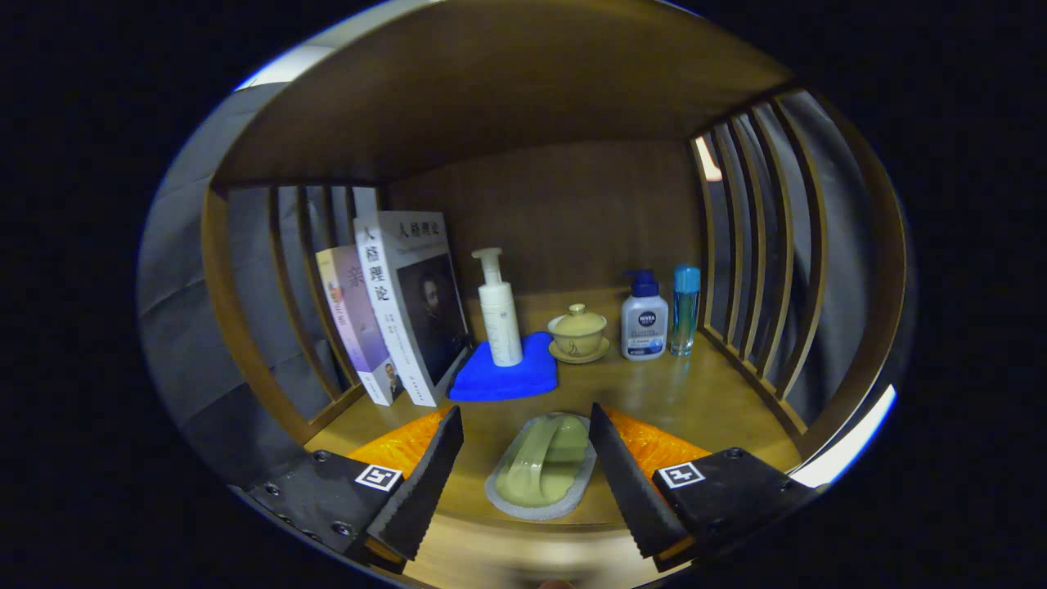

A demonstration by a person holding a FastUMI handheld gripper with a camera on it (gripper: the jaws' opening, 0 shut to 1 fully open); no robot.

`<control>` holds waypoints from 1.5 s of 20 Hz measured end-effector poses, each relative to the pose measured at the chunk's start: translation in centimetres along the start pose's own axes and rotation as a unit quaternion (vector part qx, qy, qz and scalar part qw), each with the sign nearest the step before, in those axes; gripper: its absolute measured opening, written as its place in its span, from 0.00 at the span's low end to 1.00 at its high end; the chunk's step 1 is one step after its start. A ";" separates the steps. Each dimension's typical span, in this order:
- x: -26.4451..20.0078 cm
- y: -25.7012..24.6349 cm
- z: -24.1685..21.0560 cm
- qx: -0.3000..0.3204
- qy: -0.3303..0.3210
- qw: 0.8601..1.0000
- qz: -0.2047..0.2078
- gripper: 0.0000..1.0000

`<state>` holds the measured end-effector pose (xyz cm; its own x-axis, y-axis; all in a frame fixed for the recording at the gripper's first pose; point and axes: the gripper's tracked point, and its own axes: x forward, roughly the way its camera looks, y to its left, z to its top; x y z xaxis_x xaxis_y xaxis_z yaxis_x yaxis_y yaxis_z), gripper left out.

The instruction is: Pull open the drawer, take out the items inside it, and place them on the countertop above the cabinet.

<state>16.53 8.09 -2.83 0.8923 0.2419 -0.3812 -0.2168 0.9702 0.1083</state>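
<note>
A pale green oblong item in a clear grey-edged tray point(544, 468) lies flat on the wooden countertop point(654, 397), near its front edge. My gripper point(525, 415) is open, with one finger on each side of the item. The right finger point(626, 478) runs close along the item's right edge, and the left finger point(425, 483) stands a little apart from it. Neither finger presses on it.
Beyond the fingers stand two books point(409, 315) leaning at the left, a white pump bottle point(499, 311) on a blue cloth point(507, 372), a yellow lidded cup on a saucer point(578, 331), a white bottle with a blue pump point(644, 321) and a blue-capped bottle point(685, 307). Slatted wooden walls point(761, 270) close both sides.
</note>
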 end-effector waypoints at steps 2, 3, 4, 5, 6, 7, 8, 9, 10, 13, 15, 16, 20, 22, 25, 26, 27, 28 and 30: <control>-1.6 0.8 0.1 -0.008 -0.018 1.000 0.008 0.98; -2.6 1.2 0.1 -0.009 -0.026 1.000 0.012 0.98; -3.4 1.6 0.0 -0.011 -0.033 0.999 0.015 0.98; -4.2 1.8 -0.1 -0.014 -0.043 0.999 0.016 0.98; -5.1 1.9 -0.2 -0.015 -0.052 0.998 0.015 0.98; -6.0 2.2 -0.2 -0.017 -0.063 0.998 0.016 0.98; -6.8 2.4 -0.4 -0.018 -0.071 0.997 0.015 0.98; -7.5 2.5 -0.6 -0.019 -0.081 0.996 0.015 0.98; -8.3 2.6 -0.8 -0.021 -0.091 0.996 0.012 0.98; -10.7 2.6 -2.5 -0.026 -0.109 0.994 0.007 0.98; -12.2 2.7 -4.1 -0.034 -0.115 0.993 0.009 0.98; -12.9 2.8 -4.9 -0.040 -0.119 0.992 0.012 0.98; -15.4 2.5 -7.2 -0.086 -0.139 0.986 0.019 0.99; -16.2 2.9 -8.1 -0.098 -0.148 0.984 0.030 0.99; -17.1 2.8 -10.3 -0.086 -0.146 0.985 0.036 0.99; -17.4 2.7 -11.0 -0.082 -0.144 0.986 0.032 0.99; -17.5 2.7 -12.0 -0.081 -0.140 0.986 0.030 0.99; -17.4 2.9 -12.9 -0.081 -0.136 0.987 0.030 0.99; -17.6 3.6 -15.0 -0.082 -0.122 0.989 0.033 0.99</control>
<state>-5.87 7.51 -9.50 0.9383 0.3144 -0.1439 -0.3220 0.9462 -0.0323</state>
